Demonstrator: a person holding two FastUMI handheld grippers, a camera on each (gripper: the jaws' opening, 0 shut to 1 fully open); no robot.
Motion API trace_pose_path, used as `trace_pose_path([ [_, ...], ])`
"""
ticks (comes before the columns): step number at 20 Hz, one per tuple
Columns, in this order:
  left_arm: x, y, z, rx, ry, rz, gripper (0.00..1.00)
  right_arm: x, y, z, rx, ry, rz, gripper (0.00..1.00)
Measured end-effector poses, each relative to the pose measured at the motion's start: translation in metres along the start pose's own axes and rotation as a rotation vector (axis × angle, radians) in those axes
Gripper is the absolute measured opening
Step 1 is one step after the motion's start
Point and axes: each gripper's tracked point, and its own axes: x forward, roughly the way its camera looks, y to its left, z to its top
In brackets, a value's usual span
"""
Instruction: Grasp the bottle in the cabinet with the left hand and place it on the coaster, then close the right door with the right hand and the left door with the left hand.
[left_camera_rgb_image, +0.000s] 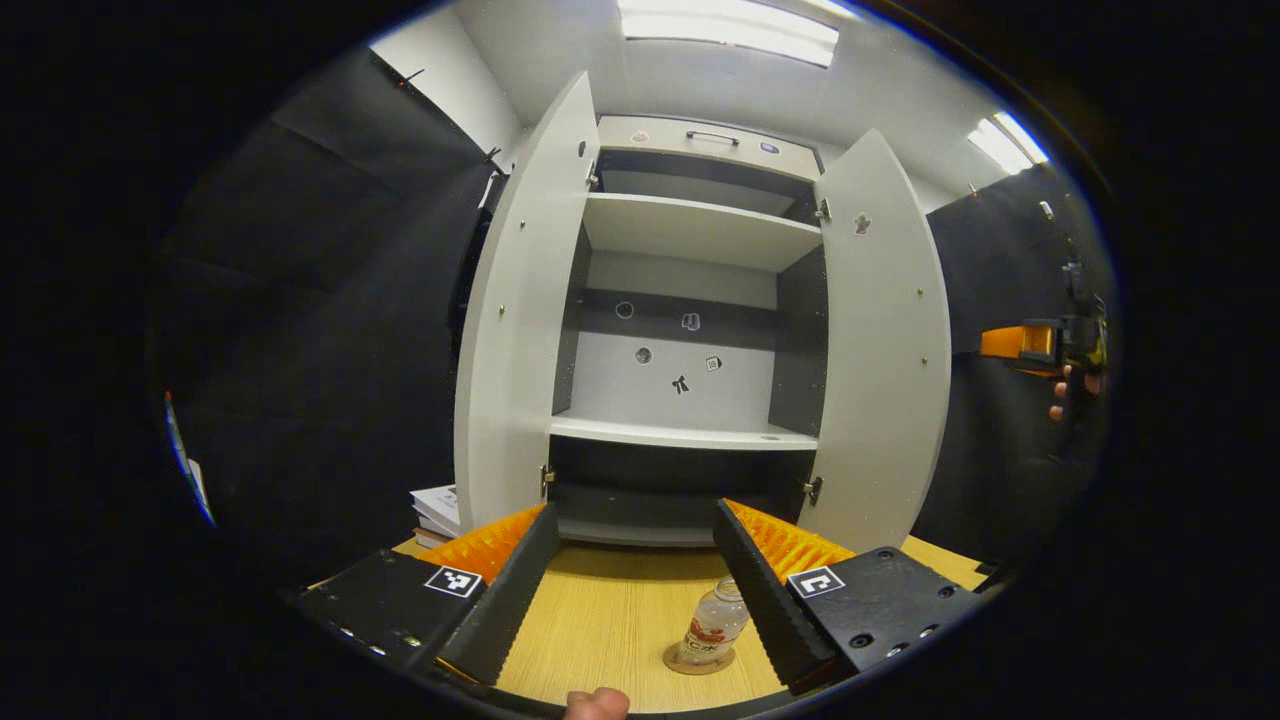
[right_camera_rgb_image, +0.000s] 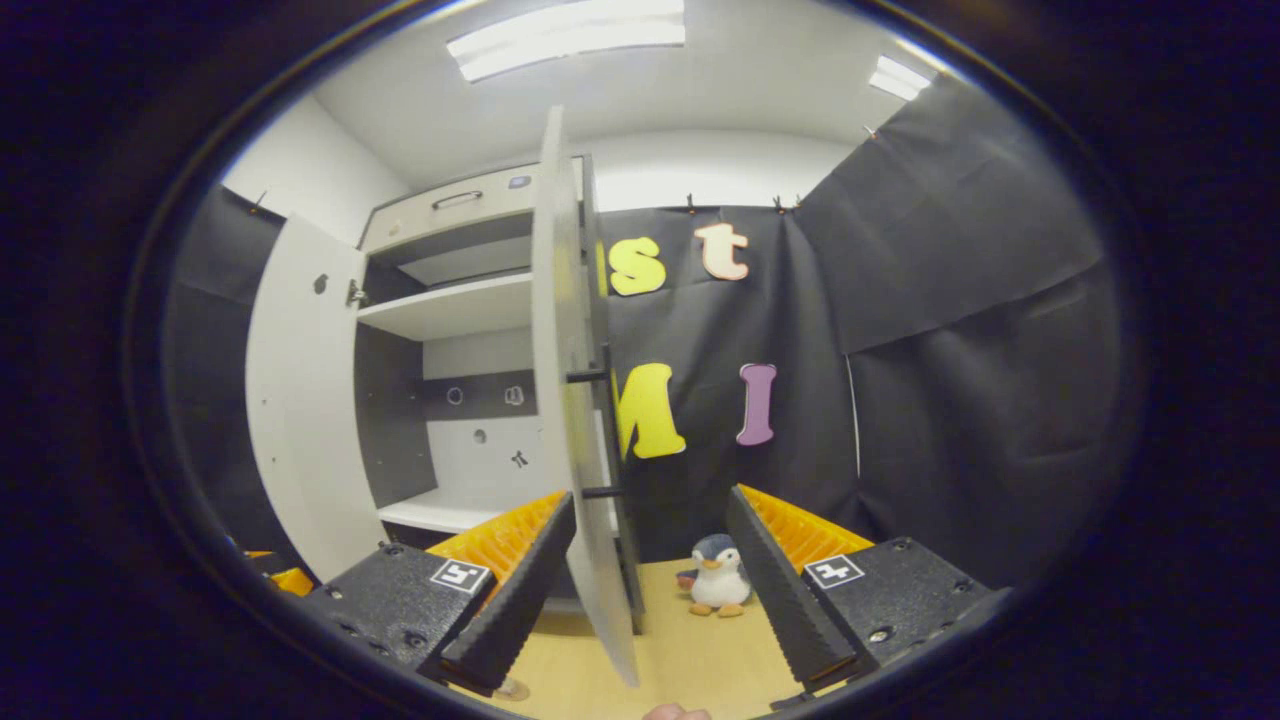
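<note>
A small clear bottle (left_camera_rgb_image: 715, 628) with a red label stands upright on a round coaster (left_camera_rgb_image: 698, 662) on the wooden table. My left gripper (left_camera_rgb_image: 634, 510) is open above it; the bottle sits close beside one of its fingers (left_camera_rgb_image: 765, 590), which hides part of it. The white cabinet (left_camera_rgb_image: 690, 400) has its left door (left_camera_rgb_image: 515, 320) and right door (left_camera_rgb_image: 885, 340) both swung wide. My right gripper (right_camera_rgb_image: 652, 495) is open, and the right door's edge (right_camera_rgb_image: 565, 400) with its black handle (right_camera_rgb_image: 592, 435) stands between the fingers, nearer the left one. The right gripper (left_camera_rgb_image: 1040, 345) also shows far right, held by a hand.
The cabinet shelves (left_camera_rgb_image: 690, 432) are bare. A stack of books (left_camera_rgb_image: 435, 508) lies left of the cabinet on the table (left_camera_rgb_image: 600, 620). A penguin toy (right_camera_rgb_image: 715, 585) stands on the table beyond the right door, against the black cloth.
</note>
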Motion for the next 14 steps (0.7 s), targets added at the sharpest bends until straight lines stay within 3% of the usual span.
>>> trace_pose_path([
  [7, -0.005, 0.002, -0.011, -0.012, 0.026, 0.007, 0.95, 0.065, -0.036, -0.003, 0.015, 0.030, -0.059, 0.99],
  [9, -0.004, 0.000, -0.019, -0.005, 0.043, 0.007, 0.95, 0.074, -0.031, -0.010, 0.007, 0.030, -0.054, 0.94],
  [10, -0.004, -0.001, -0.022, -0.004, 0.052, 0.005, 0.95, 0.075, -0.026, -0.013, -0.002, 0.038, -0.045, 0.99],
  [14, -0.005, -0.006, -0.024, -0.016, 0.054, -0.004, 0.95, 0.075, -0.020, -0.012, -0.085, 0.026, -0.054, 0.98],
])
